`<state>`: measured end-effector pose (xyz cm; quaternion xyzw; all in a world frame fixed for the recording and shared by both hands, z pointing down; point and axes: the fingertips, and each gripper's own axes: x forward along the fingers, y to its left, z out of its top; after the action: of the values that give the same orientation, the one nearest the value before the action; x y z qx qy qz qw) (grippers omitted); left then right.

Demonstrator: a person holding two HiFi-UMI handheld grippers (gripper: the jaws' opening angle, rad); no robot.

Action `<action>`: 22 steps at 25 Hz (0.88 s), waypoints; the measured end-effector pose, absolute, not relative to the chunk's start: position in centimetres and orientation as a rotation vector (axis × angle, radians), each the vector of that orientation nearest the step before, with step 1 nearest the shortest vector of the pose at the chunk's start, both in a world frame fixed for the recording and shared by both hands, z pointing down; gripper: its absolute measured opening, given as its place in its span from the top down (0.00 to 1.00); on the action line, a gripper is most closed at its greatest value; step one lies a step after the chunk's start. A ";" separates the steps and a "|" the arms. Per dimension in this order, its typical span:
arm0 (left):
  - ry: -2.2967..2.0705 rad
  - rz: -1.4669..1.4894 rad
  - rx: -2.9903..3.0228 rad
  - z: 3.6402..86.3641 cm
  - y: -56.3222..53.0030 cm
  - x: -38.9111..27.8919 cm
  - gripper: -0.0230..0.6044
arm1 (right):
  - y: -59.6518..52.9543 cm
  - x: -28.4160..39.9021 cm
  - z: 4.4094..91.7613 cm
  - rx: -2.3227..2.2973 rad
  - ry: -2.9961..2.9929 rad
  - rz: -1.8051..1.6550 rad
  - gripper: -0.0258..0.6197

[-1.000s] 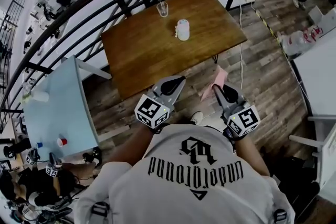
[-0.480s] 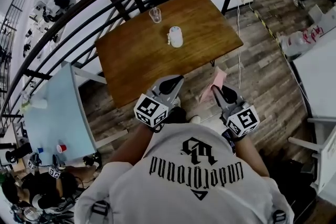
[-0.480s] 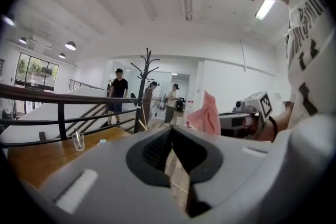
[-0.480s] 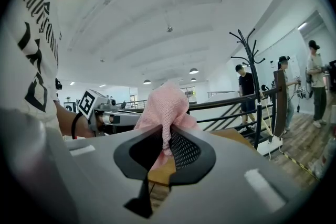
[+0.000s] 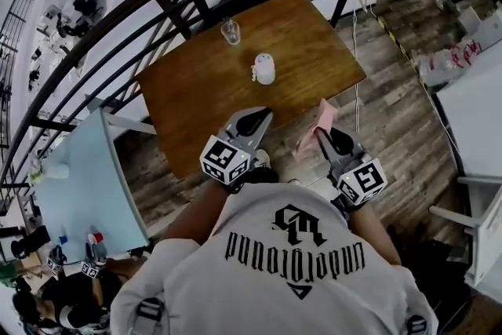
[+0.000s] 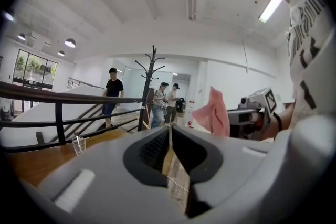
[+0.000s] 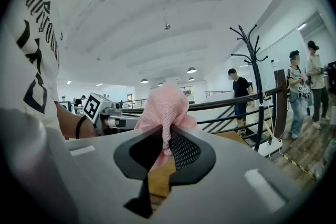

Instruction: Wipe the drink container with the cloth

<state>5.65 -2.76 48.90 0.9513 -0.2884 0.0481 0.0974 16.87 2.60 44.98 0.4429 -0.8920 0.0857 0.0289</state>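
Drink container [image 5: 265, 68] upright on worktop [image 5: 196, 94], ahead of both grippers. Left gripper [image 5: 255, 116] nearer, jaws closed, empty. Right gripper [image 5: 323, 132] jaws clamp cloth [image 5: 316, 125].

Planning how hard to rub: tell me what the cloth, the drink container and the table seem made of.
The cloth: pink matt fabric, knit or waffle weave; open mesh texture shows. The drink container: white, smooth, maybe plastic or ceramic; too small to tell. The table: brown wood or veneer, low sheen; grain streaks show.
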 end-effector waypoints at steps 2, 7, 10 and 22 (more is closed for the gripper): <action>-0.845 0.146 2.812 49.4 -4.6 5.2 0.88 | 0.9 16.4 45.2 1.370 -2.744 0.269 0.90; -0.799 0.161 2.819 50.4 -8.5 3.5 0.88 | -2.7 14.9 45.3 1.400 -2.708 0.279 0.90; -0.773 0.189 2.837 51.4 -10.8 2.6 0.82 | -4.6 14.0 45.3 1.421 -2.691 0.270 0.90; -0.739 0.375 2.856 59.2 -18.8 3.6 0.44 | -10.5 14.0 47.9 1.430 -2.646 0.330 0.90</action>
<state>3.63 -18.76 59.17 0.9570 -0.2476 0.1256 0.0839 14.01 -10.50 47.87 0.4717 -0.8730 0.1090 0.0581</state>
